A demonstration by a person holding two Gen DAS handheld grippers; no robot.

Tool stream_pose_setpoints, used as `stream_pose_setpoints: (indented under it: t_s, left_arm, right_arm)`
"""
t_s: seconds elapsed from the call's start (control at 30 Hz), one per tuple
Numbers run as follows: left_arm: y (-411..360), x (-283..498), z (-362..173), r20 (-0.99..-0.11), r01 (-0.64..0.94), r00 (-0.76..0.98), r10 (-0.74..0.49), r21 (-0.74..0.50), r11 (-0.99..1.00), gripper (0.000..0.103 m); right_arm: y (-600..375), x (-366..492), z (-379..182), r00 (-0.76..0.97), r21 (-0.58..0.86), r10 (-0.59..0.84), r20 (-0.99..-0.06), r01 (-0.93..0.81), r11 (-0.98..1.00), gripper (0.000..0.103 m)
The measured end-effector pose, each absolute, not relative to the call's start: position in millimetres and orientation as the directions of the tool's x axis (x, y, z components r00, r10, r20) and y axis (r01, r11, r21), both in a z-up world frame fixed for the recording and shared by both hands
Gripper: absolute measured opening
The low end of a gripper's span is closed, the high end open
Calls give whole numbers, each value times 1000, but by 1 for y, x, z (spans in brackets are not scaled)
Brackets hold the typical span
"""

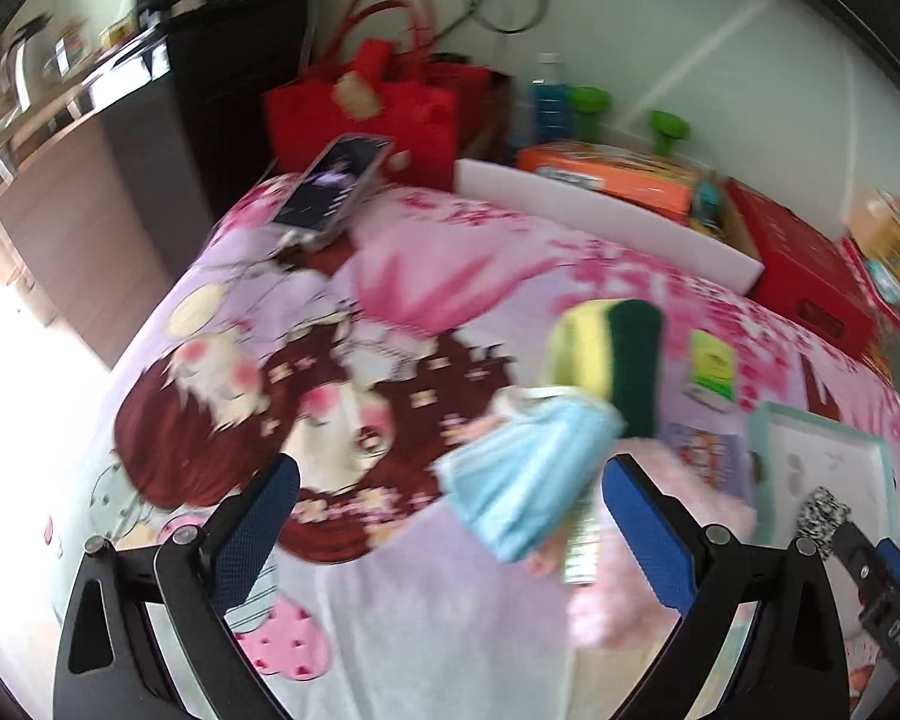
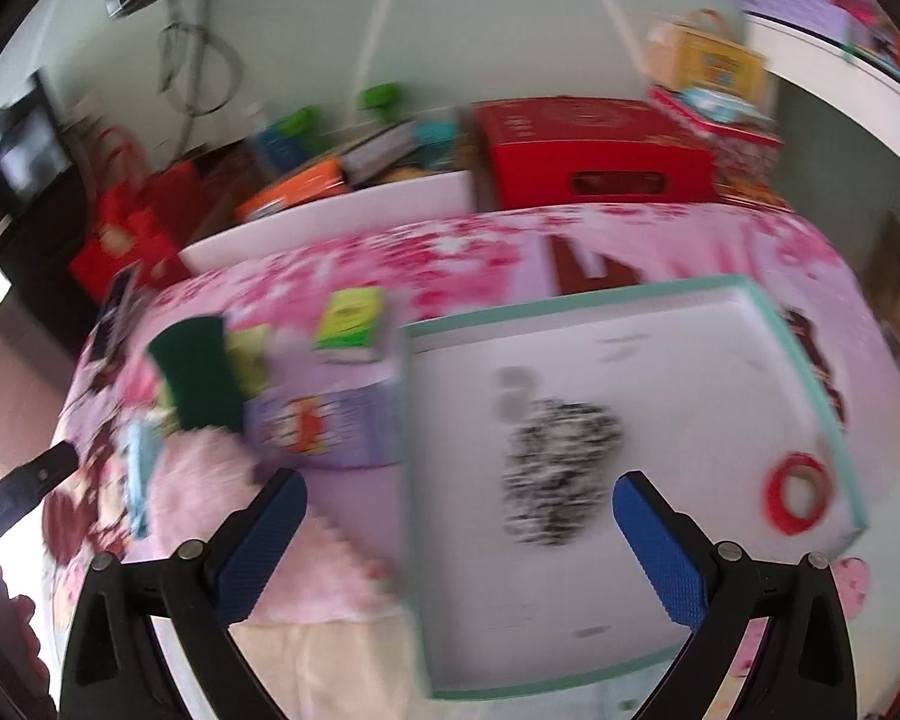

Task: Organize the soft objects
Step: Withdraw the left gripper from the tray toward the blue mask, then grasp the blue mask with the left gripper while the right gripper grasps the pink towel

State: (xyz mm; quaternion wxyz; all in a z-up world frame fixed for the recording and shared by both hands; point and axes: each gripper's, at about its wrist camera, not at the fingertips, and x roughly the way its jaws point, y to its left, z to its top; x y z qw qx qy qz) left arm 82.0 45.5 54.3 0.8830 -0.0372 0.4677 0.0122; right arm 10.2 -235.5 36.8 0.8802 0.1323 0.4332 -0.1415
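Observation:
My left gripper (image 1: 450, 516) is open, with a light blue face mask (image 1: 525, 474) lying between its fingers on the pink printed cloth. A yellow-and-green sponge (image 1: 615, 360) sits just beyond it, and pink fluffy cloth (image 1: 630, 600) lies to the right. My right gripper (image 2: 456, 534) is open over a white tray with a teal rim (image 2: 810, 360). A black-and-white speckled soft item (image 2: 561, 471) lies in the tray between the fingers, and a red tape ring (image 2: 798, 492) lies in its right corner. The sponge (image 2: 201, 375) and pink cloth (image 2: 204, 480) show at left.
A purple box (image 2: 330, 420) and a green packet (image 2: 351, 324) lie left of the tray. A phone (image 1: 336, 180) rests at the far left of the bed. Red boxes (image 2: 594, 150), a red bag (image 1: 366, 102), an orange box (image 1: 606, 174) and a white board (image 1: 600, 216) line the far edge.

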Motion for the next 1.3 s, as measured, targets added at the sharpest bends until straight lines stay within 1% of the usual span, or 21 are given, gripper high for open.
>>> stream_pose_setpoints:
  t_s: [0.13, 0.27, 0.43, 0.73, 0.9, 1.13, 1.3]
  left_arm:
    - [62, 80, 42, -845, -86, 535, -12, -69, 994, 101]
    - [72, 79, 32, -857, -92, 513, -44, -106, 990, 101]
    - [78, 81, 22, -868, -114, 492, -69, -143, 983, 101]
    - [75, 86, 7, -880, -119, 457, -133, -208, 971, 101]
    - [75, 90, 2, -896, -122, 424, -130, -199, 972, 101]
    - [72, 93, -2, -904, -117, 394, -166, -229, 966, 101]
    - [70, 95, -4, -908, -119, 379, -178, -239, 964, 101]
  right_arm:
    - [-193, 22, 31, 587, 116, -64, -807, 264, 958, 103]
    - [-163, 30, 23, 578, 119, -13, -816, 190, 975, 103]
    - [-137, 37, 6, 545, 115, 22, -838, 137, 984, 103]
    - [-120, 44, -18, 480, 115, 51, -876, 104, 988, 103]
    - [-114, 44, -27, 454, 117, 64, -889, 90, 989, 103]
    - [-104, 47, -39, 418, 108, 73, -905, 59, 992, 103]
    - [-104, 47, -45, 410, 82, 49, -911, 65, 994, 103]
